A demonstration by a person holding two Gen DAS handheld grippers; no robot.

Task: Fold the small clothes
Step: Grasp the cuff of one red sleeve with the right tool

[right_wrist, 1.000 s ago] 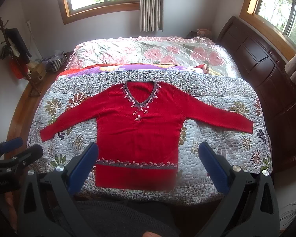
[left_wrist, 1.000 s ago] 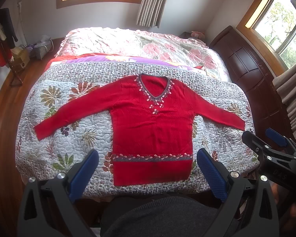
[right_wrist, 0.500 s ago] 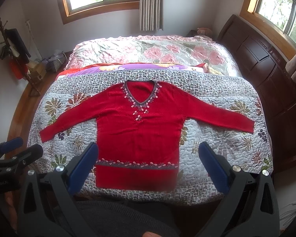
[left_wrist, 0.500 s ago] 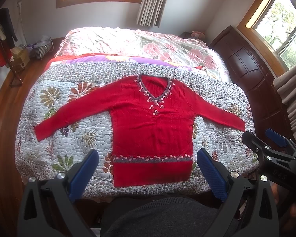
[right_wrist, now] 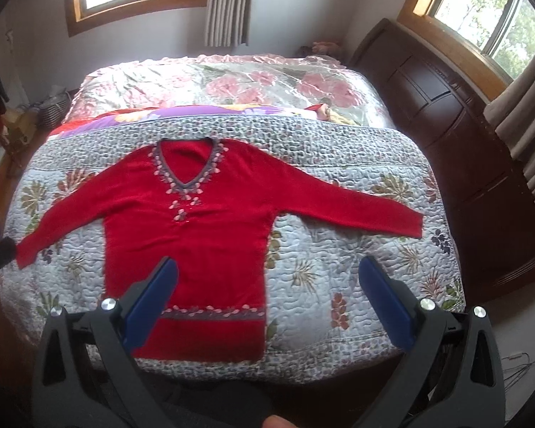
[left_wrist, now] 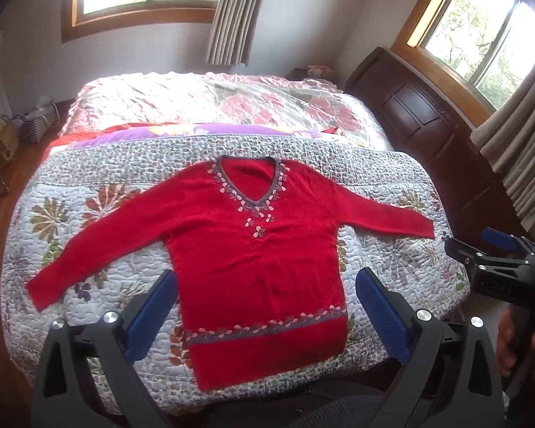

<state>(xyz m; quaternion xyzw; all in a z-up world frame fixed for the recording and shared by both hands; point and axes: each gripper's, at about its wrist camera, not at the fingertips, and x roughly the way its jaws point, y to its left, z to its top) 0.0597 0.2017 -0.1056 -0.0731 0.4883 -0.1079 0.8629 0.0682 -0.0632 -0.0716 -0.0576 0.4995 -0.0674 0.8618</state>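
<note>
Our left gripper (left_wrist: 265, 306) hangs above the near edge of the bed with its blue pads (left_wrist: 149, 315) spread wide, holding nothing. Our right gripper (right_wrist: 267, 303) is likewise wide open and empty, over the near edge toward the bed's right side; it also shows at the right of the left wrist view. The red sweater (left_wrist: 253, 256) lies flat, face up, on the floral quilt (left_wrist: 71, 221) covering the near half of the bed, collar toward the far side and hem just short of the near edge. Both sleeves (right_wrist: 342, 203) are stretched outward toward the left and right edges. Its V-neck and hem band carry a pale leaf trim (left_wrist: 267, 326). A pink flowered cover (right_wrist: 232, 82) spreads across the far half.
</note>
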